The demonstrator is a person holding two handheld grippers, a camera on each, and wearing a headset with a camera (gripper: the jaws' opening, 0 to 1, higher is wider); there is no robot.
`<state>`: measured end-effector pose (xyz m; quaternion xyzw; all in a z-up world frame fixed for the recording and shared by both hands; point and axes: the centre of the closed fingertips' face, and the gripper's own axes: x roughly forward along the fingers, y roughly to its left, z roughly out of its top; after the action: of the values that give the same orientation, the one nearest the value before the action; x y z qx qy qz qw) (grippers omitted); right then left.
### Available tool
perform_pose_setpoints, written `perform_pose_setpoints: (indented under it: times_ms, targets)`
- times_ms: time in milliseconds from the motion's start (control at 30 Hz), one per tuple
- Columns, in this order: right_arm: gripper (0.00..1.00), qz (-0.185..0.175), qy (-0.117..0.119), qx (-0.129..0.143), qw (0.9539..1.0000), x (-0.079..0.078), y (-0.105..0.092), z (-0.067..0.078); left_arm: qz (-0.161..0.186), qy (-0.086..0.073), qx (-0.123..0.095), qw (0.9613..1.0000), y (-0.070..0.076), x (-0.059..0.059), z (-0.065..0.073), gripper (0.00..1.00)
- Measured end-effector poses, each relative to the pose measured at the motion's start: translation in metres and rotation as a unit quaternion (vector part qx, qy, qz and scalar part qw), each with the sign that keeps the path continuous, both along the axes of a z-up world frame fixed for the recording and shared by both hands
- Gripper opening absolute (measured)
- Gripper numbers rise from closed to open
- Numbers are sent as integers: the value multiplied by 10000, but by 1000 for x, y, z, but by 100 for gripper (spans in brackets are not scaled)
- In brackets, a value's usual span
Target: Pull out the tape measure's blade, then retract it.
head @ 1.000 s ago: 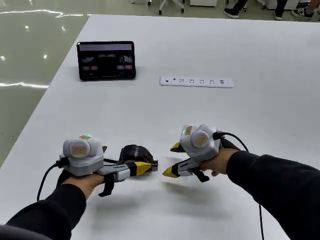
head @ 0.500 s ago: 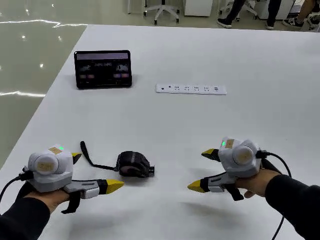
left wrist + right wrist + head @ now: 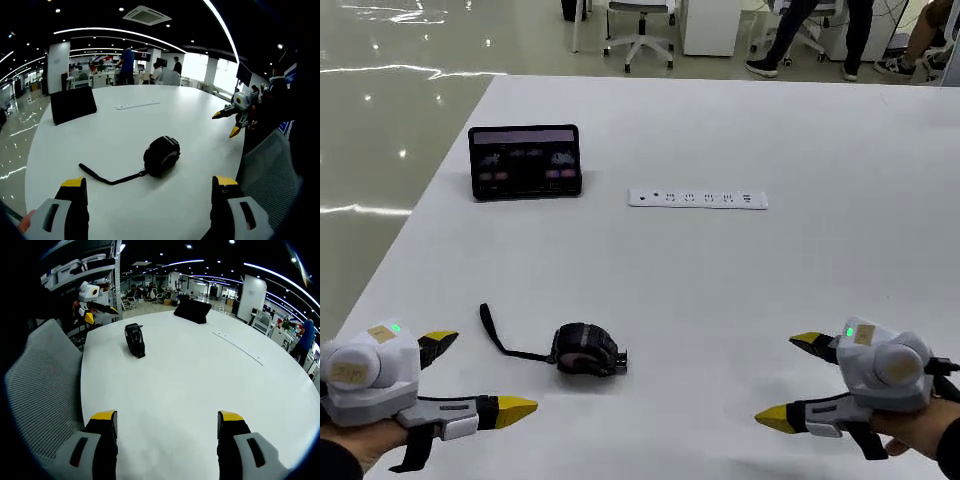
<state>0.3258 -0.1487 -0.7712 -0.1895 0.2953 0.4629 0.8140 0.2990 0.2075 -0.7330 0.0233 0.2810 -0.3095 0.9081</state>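
The black tape measure lies on the white table with its blade retracted. Its black wrist strap trails off to the left. My left gripper is open near the front left corner, a short way left of the tape measure and not touching it. In the left gripper view the tape measure sits ahead between the spread yellow-tipped jaws of the left gripper. My right gripper is open at the front right, holding nothing. From the right gripper the tape measure lies far off.
A dark tablet stands propped at the back left. A white power strip lies mid-table behind the tape measure. The table's left edge drops to a glossy floor. Office chairs and people are beyond the far edge.
The left gripper has let go of the tape measure and pulled back left. The right gripper has moved away to the right. The tape measure now lies alone.
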Motion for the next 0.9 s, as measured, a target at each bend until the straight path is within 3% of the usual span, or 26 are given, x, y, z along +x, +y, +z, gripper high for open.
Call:
perform_pose_setpoints:
  times_ms: [100, 300, 533, 900]
  targets:
    - [82, -186, 0, 103, 9998, -6, -15, 5, 16, -17, 32, 10000, 5, -6, 2, 100]
    - [88, -391, -52, 31, 9992, -21, -41, 10, 36, -94, 57, 9999, 16, -15, 6, 100]
    - [94, -656, -38, 117, 9978, -31, -63, 16, 48, -58, 45, 10000, 20, -26, 8, 100]
    - [95, -796, 37, 125, 9967, -47, -79, 20, 187, -32, 76, 9998, 28, -32, 12, 100]
